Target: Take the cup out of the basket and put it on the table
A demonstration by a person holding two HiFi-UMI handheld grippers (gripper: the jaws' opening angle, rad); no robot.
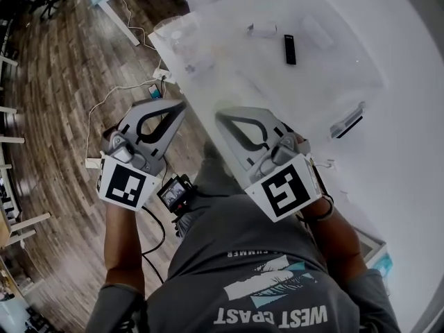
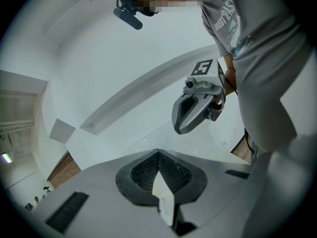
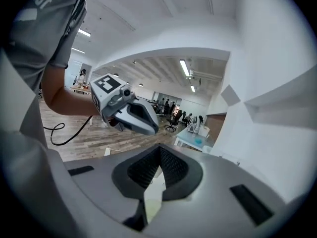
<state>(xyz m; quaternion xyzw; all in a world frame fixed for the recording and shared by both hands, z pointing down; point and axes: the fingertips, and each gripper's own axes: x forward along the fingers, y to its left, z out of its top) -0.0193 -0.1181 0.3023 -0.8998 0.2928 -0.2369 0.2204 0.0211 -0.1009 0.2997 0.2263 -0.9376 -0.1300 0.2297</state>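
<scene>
While both tools hang in the air close to the person's chest, over the near edge of the table (image 1: 406, 158), the left tool (image 1: 177, 105) is clenched with its ribbed pads meeting and nothing between them. The right tool (image 1: 220, 114) is clenched on nothing as well. Glare washes out the white table, so neither the cup nor the basket can be picked out with any certainty. A faint, pale, box-like outline (image 1: 208, 54) toward the far left corner may be the basket, but I cannot tell. Empty, shut tools held near the body would fit a moment ahead of a reach into the basket as well as one after the cup has been set down, and the pictures do not settle which. Either way, I judge it sound to keep the two tools apart so their tips do not knock. They should also be carried above the small things on the table: a black oblong thing (image 1: 290, 49) well in from the near edge, and a dark-edged flat thing (image 1: 347, 122) nearer that edge. Past the table's left edge lies a wood-plank floor (image 1: 62, 68) with white cables (image 1: 104, 103). The right gripper view shows a wide office with strip lights and distant people.
</scene>
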